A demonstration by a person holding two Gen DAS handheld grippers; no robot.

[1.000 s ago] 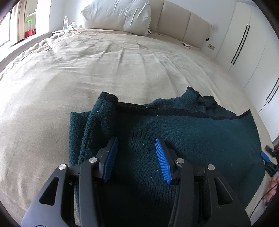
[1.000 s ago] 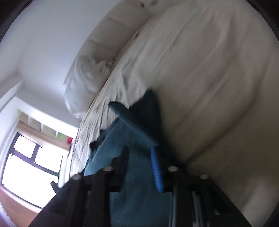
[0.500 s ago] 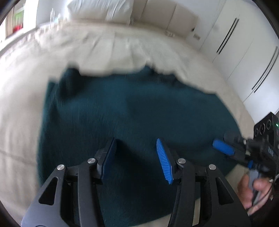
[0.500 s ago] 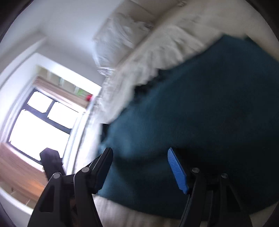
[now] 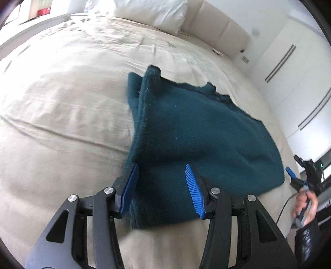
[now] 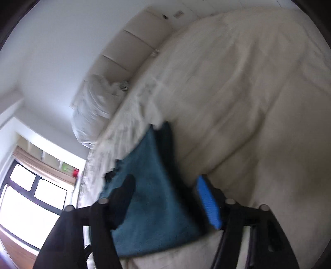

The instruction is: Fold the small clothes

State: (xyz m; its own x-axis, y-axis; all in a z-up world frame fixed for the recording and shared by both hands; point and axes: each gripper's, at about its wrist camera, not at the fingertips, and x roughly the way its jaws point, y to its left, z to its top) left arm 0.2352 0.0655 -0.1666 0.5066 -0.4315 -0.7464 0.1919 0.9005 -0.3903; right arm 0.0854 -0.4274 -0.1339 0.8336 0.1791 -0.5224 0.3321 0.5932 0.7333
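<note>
A dark teal knit sweater (image 5: 192, 132) lies folded flat on the beige bed (image 5: 62, 107), its left sleeve folded in over its left edge. My left gripper (image 5: 161, 184) is open and empty, its blue pads just above the sweater's near left corner. My right gripper (image 6: 167, 198) is open and empty, over the sweater (image 6: 149, 198) by its right edge. It also shows at the far right of the left wrist view (image 5: 298, 175), off the sweater's right corner, held by a hand.
White pillows (image 5: 153, 10) and a padded headboard (image 5: 223, 35) are at the far end of the bed. White wardrobe doors (image 5: 300, 82) stand to the right. A window (image 6: 31, 196) is on the far side.
Both grippers swung over the sweater and back toward its near edge. The sweater now lies with its far edge laid down flat. Both grippers stay open.
</note>
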